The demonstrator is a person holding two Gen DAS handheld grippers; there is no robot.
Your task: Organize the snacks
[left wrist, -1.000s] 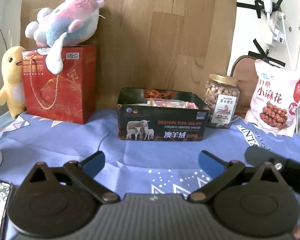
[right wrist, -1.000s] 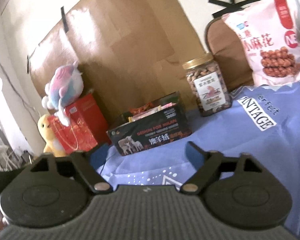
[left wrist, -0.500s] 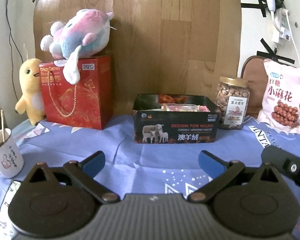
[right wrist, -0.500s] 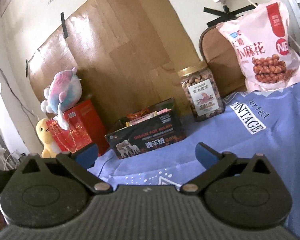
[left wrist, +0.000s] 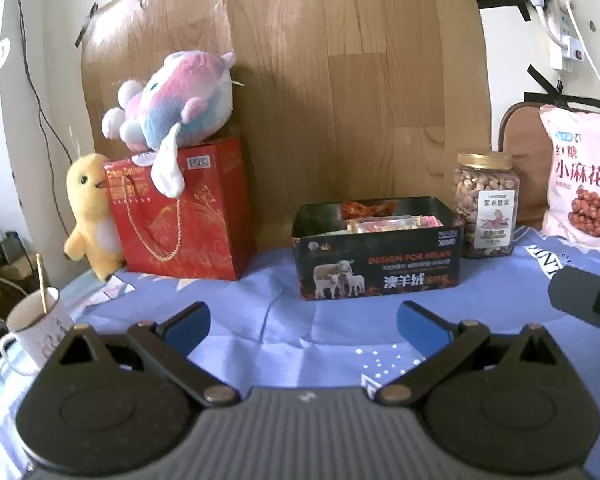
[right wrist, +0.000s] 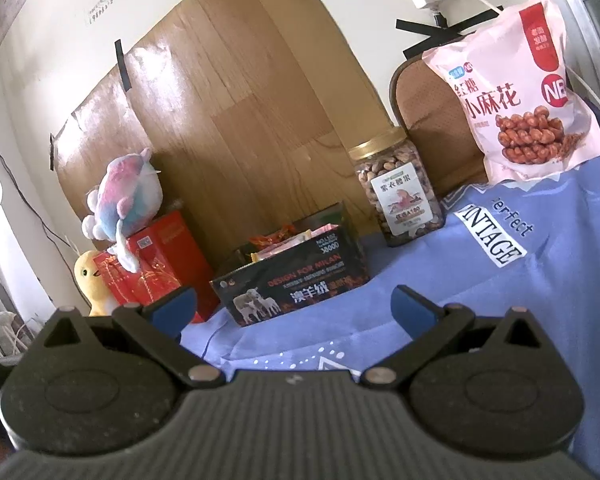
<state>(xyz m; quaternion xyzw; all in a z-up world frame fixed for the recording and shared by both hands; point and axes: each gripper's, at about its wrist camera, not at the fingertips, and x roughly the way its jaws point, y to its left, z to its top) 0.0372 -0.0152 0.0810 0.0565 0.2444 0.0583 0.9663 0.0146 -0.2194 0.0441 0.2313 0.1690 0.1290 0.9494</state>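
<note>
Wrist view on the left: holding the left gripper [left wrist: 303,322] low over a blue cloth [left wrist: 240,300], keeping its blue-padded jaws spread wide and pinching nothing. Facing a dark box [left wrist: 380,268] standing open on the cloth straight ahead, well apart from the fingertips, with snack packets [left wrist: 388,222] lying inside it. Taking in a jar of nuts [left wrist: 486,208] standing upright just beside the box on its right, and a pink snack bag [left wrist: 584,184] leaning further right. Catching, off to the left, a red gift bag [left wrist: 180,216] carrying a pink-and-blue plush toy [left wrist: 176,104] on top, a yellow plush bird [left wrist: 90,208] touching the bag's left side, and a mug [left wrist: 36,328] sitting near the cloth's left edge. Backing all of it with a wooden board [left wrist: 340,80] taped to the wall.

Wrist view on the right: tilting the right gripper [right wrist: 294,306] over the same cloth, having just been opening its jaws, now spreading them fully with nothing between them. Pointing toward the box from its right-hand side, with the packets poking above its rim, the jar behind and to the right of it, and the pink bag propped upright at the far right.
</note>
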